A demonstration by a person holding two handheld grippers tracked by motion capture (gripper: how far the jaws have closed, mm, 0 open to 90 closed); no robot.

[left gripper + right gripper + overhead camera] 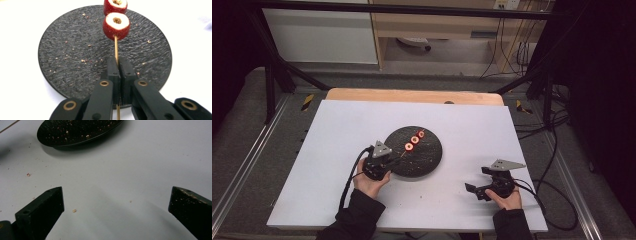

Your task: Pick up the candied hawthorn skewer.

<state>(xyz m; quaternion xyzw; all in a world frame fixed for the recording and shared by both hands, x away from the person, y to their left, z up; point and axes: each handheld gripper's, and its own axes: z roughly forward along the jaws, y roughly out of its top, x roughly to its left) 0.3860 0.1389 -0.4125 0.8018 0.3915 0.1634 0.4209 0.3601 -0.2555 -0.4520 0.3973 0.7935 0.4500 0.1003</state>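
Skewer (116,51), thin and wooden, pinched between the closed jaws of the left gripper (116,65), stick running up from the pads and out over the plate. Two red fruit pieces (116,26) threaded on it in the left gripper view, each cut flat on top with a pale ring and a brown core, the nearer one just above the jaw tips, the farther one cropped by the top edge. Three red rings (414,140) counted along the stick in the high view, in a slanting row over the plate's middle. Lower end of the stick poking out below the jaws toward the camera.

Beneath: round black plate (75,57) with a rough slate-like surface, scattered with pale crumbs, no other food lying on it. Whether the fruit touches the plate or hangs just above it: cannot tell.

Left gripper (379,162) at the plate's near left rim, held by the left hand (371,182), dark sleeve below.

Right gripper (492,185) well apart from the plate, near the table's right front, in the right hand (507,199). Jaws spread wide, holding nothing, white table (120,177) with a few crumbs between them, plate edge (75,135) beyond at upper left.

White sheet covering a wooden tabletop (412,95), its far strip bare.
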